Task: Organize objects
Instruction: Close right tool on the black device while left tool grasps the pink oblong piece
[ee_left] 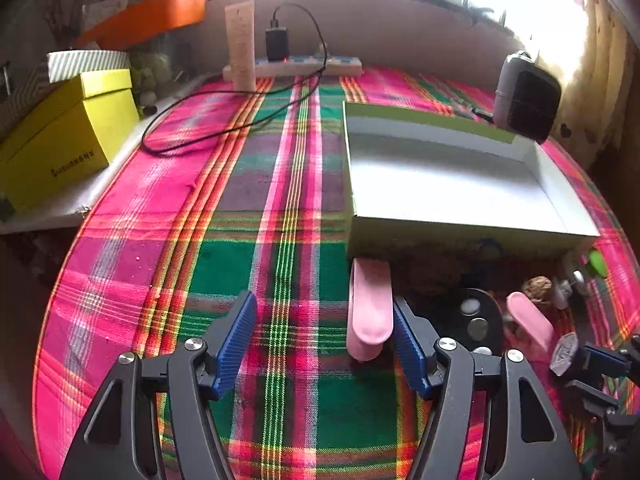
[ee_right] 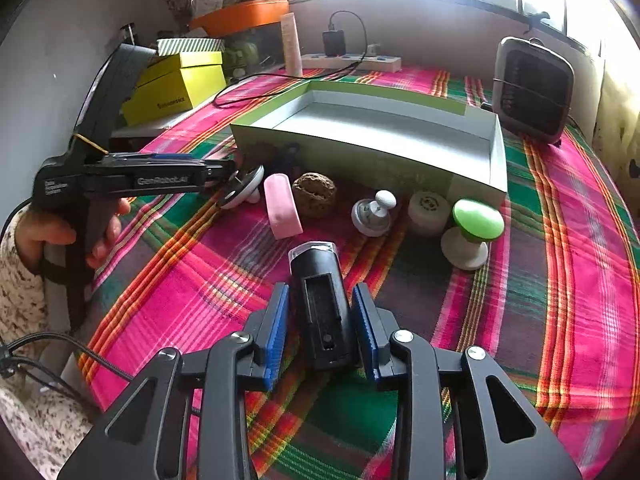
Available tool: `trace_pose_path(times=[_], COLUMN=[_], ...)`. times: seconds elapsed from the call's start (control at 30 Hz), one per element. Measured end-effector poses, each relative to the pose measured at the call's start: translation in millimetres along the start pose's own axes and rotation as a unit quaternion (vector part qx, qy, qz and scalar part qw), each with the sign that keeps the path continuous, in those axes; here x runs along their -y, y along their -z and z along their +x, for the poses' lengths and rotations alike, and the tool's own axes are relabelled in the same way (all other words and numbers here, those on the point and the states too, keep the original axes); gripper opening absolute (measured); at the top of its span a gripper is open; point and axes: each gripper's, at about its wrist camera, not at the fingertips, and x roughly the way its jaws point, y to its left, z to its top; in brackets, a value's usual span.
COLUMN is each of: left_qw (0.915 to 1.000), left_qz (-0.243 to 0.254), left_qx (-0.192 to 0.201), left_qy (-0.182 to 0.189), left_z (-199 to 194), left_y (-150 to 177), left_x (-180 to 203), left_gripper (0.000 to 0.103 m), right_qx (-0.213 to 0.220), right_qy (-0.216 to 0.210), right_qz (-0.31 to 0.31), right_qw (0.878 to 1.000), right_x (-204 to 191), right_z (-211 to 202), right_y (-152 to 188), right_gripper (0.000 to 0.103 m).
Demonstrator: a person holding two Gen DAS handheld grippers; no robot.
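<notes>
**Right fingers around black device; left fingers wide beside pink piece**

Plaid cloth (ee_right: 560, 280) covers the table. The shallow open box (ee_right: 400, 128), pale green outside and white inside, sits across the middle with nothing visible in it. Lined up before its near wall: a pink piece (ee_right: 282, 210), a brown walnut-like lump (ee_right: 314, 194), a grey-and-white knob (ee_right: 374, 212), a white round cap (ee_right: 428, 212), and a green-topped mushroom shape (ee_right: 474, 232). Behind the box: a dark heater-like unit (ee_right: 532, 88), power strip (ee_right: 352, 62), and yellow boxes (ee_right: 176, 84).

My right gripper (ee_right: 322, 332) points down at the cloth, its blue pads flanking a black device (ee_right: 322, 312) with a clear front end. I cannot tell whether the pads press it; narrow gaps seem to show on both sides.

My left gripper (ee_left: 324, 340) has its fingers spread wide over bare cloth. A second pink piece (ee_left: 370, 312) lies just outside its right finger, apparently touching.

In the right wrist view, my left hand (ee_right: 64, 236) grips that tool's handle; its tips overlap a black-and-white disc (ee_right: 244, 188), contact unclear. That disc is dark and partly hidden in the left wrist view.
</notes>
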Motion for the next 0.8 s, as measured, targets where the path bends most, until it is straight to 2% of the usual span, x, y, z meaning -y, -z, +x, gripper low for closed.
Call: trace_pose_path(times=[0.2, 0.4, 0.8], left_qw=[1.0000, 1.0000, 0.9999], left_qz=[-0.002, 0.004, 0.012], left_qx=[0.000, 0.000, 0.004], left_qy=[0.001, -0.002, 0.000], left_z=[4.7, 7.1, 7.6], left_y=[-7.4, -10.1, -13.9], left_x=[-1.1, 0.0, 4.7], left_gripper=[0.063, 0.057, 0.026], right_qx=[0.002, 0.003, 0.004], right_qy=[0.011, 0.012, 0.017], right_qz=[-0.004, -0.001, 0.002], right_qw=[1.000, 1.000, 1.000], right_x=[-2.5, -2.7, -3.1], right_z=[2.4, 2.6, 3.9], right_y=[-1.6, -1.5, -1.6], right_gripper=[0.034, 0.034, 0.033])
